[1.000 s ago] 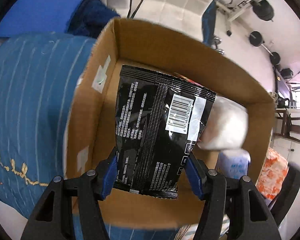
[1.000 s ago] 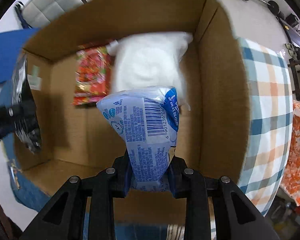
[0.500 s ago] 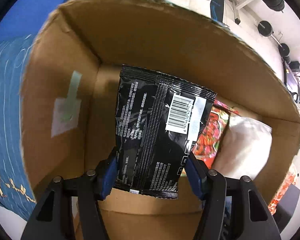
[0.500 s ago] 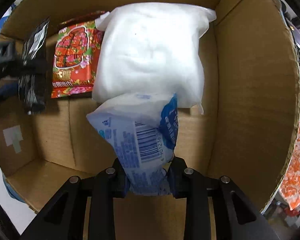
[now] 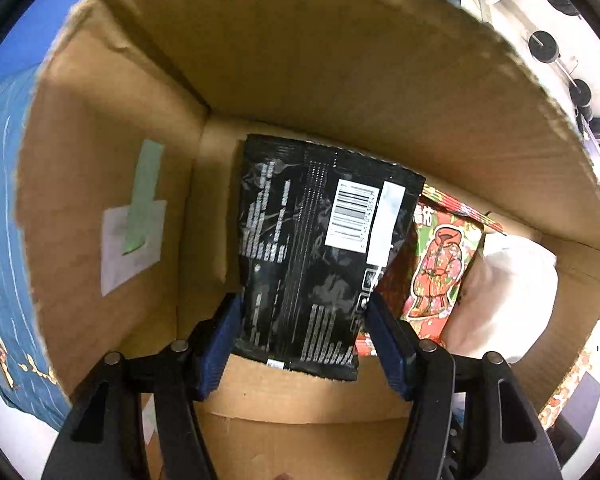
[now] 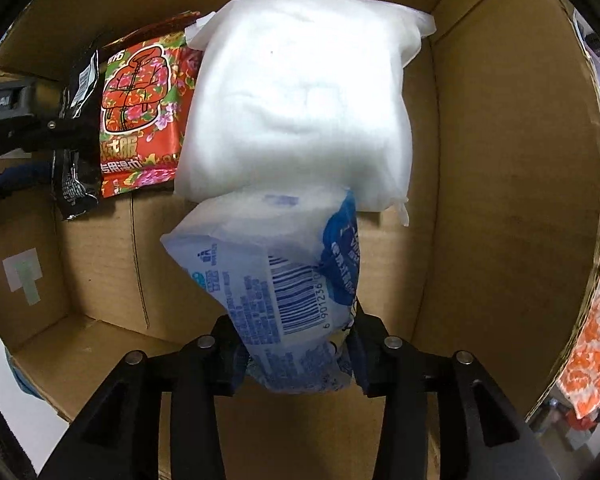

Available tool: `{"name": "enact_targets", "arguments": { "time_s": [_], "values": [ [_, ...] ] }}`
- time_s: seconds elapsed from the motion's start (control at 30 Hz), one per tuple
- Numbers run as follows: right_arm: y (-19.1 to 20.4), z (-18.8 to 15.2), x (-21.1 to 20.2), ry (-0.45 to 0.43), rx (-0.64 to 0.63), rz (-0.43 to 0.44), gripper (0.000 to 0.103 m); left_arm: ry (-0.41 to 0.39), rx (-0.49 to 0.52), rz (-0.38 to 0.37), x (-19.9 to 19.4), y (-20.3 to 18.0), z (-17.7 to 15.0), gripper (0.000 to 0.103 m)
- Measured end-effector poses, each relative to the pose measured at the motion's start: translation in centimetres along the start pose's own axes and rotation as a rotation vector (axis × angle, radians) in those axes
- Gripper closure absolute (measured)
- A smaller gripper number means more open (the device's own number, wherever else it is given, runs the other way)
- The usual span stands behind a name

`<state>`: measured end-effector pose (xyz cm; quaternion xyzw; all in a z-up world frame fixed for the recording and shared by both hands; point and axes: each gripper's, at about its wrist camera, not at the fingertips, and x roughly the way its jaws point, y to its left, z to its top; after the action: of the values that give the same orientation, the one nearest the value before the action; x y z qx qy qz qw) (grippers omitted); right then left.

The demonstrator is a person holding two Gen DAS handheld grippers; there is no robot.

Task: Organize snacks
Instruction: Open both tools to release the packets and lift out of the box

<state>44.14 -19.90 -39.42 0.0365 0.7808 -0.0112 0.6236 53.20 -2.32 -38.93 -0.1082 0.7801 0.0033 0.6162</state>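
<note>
We note one cardboard box (image 5: 340,80), open at the top, both grippers reaching inside. Left gripper (image 5: 304,334): blue pads clamped on the lower edges of a black snack packet (image 5: 316,248), barcode side facing us, hanging near the box's left inner corner. Beside it on the box floor lies a red floral packet (image 5: 440,264), then a white pillow-like bag (image 5: 504,292) against the right wall. A pale label with green tape (image 5: 134,224) sticks to the left wall.

Right gripper (image 6: 296,354): closed around a blue-and-white packet (image 6: 284,296), held above the bare floor in front of the white bag and overlapping its near edge. We cannot tell whether they touch.
</note>
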Motion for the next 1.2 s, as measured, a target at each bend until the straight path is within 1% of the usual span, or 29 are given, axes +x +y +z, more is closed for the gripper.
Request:
{"name": "enact_targets", "arguments": {
  "time_s": [0.1,0.17,0.27,0.33,0.37,0.4,0.43,0.53,0.63,0.7,0.73,0.77,0.8,0.83,0.9,0.93,1.0,1.07,1.17,1.2],
  "values": [
    [0.2,0.0,0.0,0.004,0.004,0.003,0.053,-0.001,-0.002,-0.015,-0.6,0.2,-0.7,0.042],
    [0.4,-0.3,-0.1,0.005,0.009,0.006,0.053,-0.005,0.011,-0.012,-0.8,0.2,-1.5,0.042],
    [0.5,-0.9,-0.5,0.004,0.017,0.017,0.051,-0.023,0.029,0.005,-1.9,-0.4,-2.2,0.035],
    [0.6,-1.1,-1.0,-0.006,0.020,0.020,0.051,-0.046,0.047,0.010,-2.9,-1.2,-3.2,0.034],
    [0.5,-2.0,-1.3,-0.011,0.020,0.017,0.047,-0.062,0.057,0.015,-3.5,-1.5,-3.6,0.034],
    [0.5,-2.1,-1.6,-0.017,0.021,0.017,0.042,-0.076,0.067,0.022,-4.1,-1.7,-4.1,0.034],
    [0.5,-2.3,-1.9,-0.026,0.022,0.023,0.040,-0.089,0.075,0.025,-4.6,-1.9,-4.7,0.034],
    [0.8,-2.8,-3.0,-0.052,0.019,0.022,0.040,-0.126,0.089,0.023,-6.4,-2.3,-6.3,0.034],
    [1.0,-3.6,-4.0,-0.074,0.018,0.020,0.040,-0.177,0.102,0.025,-8.1,-2.1,-8.9,0.034],
    [1.2,-4.0,-4.6,-0.087,0.017,0.023,0.039,-0.205,0.114,0.035,-9.6,-1.5,-9.8,0.034],
    [1.6,-4.2,-4.9,-0.095,0.015,0.024,0.039,-0.226,0.122,0.043,-10.1,-1.5,-10.9,0.034],
    [1.7,-4.6,-5.4,-0.107,0.011,0.025,0.039,-0.236,0.128,0.045,-10.7,-0.8,-11.0,0.034],
    [1.8,-4.9,-5.9,-0.119,0.007,0.023,0.036,-0.249,0.133,0.049,-11.0,0.1,-11.2,0.034],
    [1.9,-5.1,-6.5,-0.131,0.005,0.025,0.034,-0.263,0.135,0.054,-11.4,0.3,-12.0,0.034],
    [1.3,-5.8,-7.9,-0.156,-0.002,0.029,0.027,-0.289,0.143,0.060,-11.7,1.2,-13.1,0.034],
    [1.3,-6.2,-8.5,-0.168,-0.005,0.028,0.025,-0.305,0.144,0.062,-11.9,1.1,-14.3,0.034],
    [1.4,-7.1,-9.7,-0.194,-0.016,0.032,0.017,-0.329,0.155,0.074,-12.1,1.3,-15.7,0.034],
    [0.8,-8.3,-11.1,-0.225,-0.028,0.034,0.015,-0.355,0.173,0.100,-12.6,1.8,-16.7,0.034],
    [0.8,-10.2,-12.5,-0.269,-0.040,0.030,0.013,-0.388,0.187,0.107,-13.3,2.2,-18.5,0.034],
    [0.7,-10.8,-13.1,-0.285,-0.042,0.031,0.009,-0.394,0.186,0.101,-13.6,2.2,-19.1,0.034]
  ]
}}
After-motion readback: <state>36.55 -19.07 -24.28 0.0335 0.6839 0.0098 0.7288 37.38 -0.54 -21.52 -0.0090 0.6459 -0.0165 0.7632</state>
